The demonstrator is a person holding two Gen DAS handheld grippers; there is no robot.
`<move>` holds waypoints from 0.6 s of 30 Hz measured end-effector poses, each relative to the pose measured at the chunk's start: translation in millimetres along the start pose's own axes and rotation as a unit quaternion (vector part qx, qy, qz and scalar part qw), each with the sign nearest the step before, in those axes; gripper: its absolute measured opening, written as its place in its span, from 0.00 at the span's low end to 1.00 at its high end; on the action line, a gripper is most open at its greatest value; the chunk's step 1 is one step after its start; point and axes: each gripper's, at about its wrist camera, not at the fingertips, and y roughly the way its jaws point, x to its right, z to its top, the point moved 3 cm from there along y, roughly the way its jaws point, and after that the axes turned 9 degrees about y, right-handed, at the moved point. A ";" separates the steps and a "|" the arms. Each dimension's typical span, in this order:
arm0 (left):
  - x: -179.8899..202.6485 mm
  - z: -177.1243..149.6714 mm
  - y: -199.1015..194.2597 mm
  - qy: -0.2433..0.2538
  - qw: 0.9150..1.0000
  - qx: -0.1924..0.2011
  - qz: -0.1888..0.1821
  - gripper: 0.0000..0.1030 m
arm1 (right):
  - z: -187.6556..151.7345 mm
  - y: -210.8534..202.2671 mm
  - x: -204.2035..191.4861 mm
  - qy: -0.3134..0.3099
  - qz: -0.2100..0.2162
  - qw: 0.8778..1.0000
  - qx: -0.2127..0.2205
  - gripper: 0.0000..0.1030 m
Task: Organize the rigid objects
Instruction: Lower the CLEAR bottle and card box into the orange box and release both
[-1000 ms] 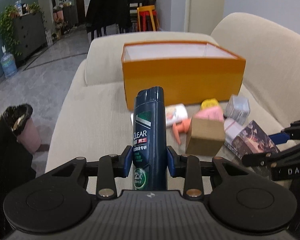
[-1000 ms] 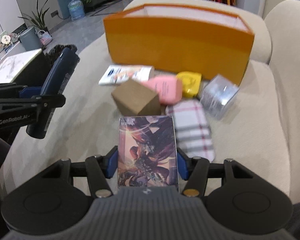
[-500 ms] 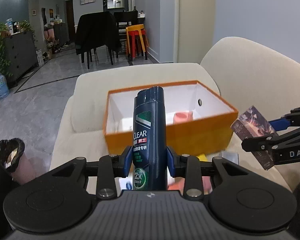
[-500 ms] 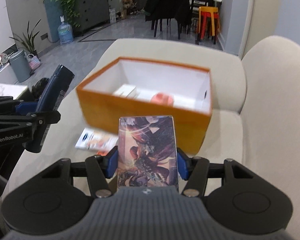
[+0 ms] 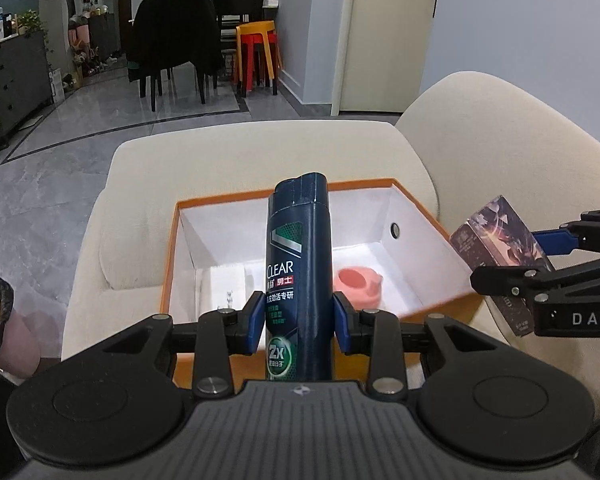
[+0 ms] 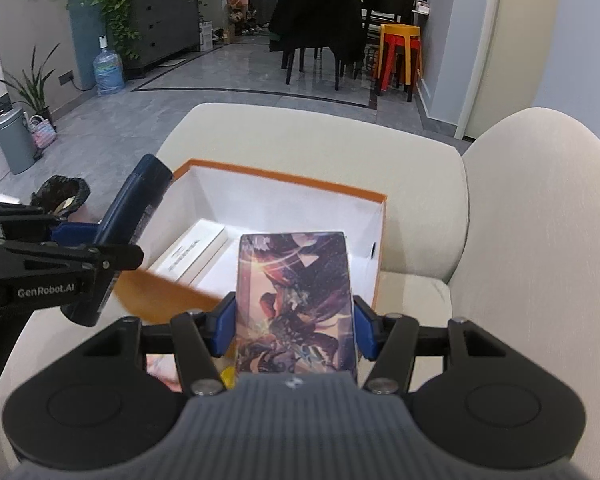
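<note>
The left gripper (image 5: pixel 300 316) is clamping a bottle (image 5: pixel 300 264) upright between its jaws; the right gripper (image 6: pixel 296 330) is pinching a card box (image 6: pixel 296 300). Both are hovering just before the orange box (image 5: pixel 172 248), mid-delivery. Next probably calls for lowering each inside, clear of the pink item (image 5: pixel 358 286) ahead.

left tongs (image 5: pixel 300 316) level, blue pads clamped on upright bottle (image 5: pixel 300 264), right tongs (image 6: pixel 296 330) level, pads clamped on card box (image 6: pixel 296 304), both held side by side

Orange box's (image 6: pixel 380 256) near wall blurred; shampoo bottle's (image 5: pixel 300 264) base hidden.
</note>
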 end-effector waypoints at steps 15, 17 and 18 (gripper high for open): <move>-16.6 36.3 67.1 -0.013 1.000 -0.028 0.002 0.37 | 45.5 79.1 11.2 0.009 -0.021 0.999 -0.024 0.56; -18.2 34.9 77.4 -0.014 0.999 -0.040 0.007 0.37 | 47.6 91.3 13.7 0.008 -0.025 0.999 -0.030 0.56; -18.7 34.2 83.2 -0.014 0.999 -0.046 0.009 0.37 | 47.8 97.6 14.3 0.005 -0.028 0.999 -0.033 0.56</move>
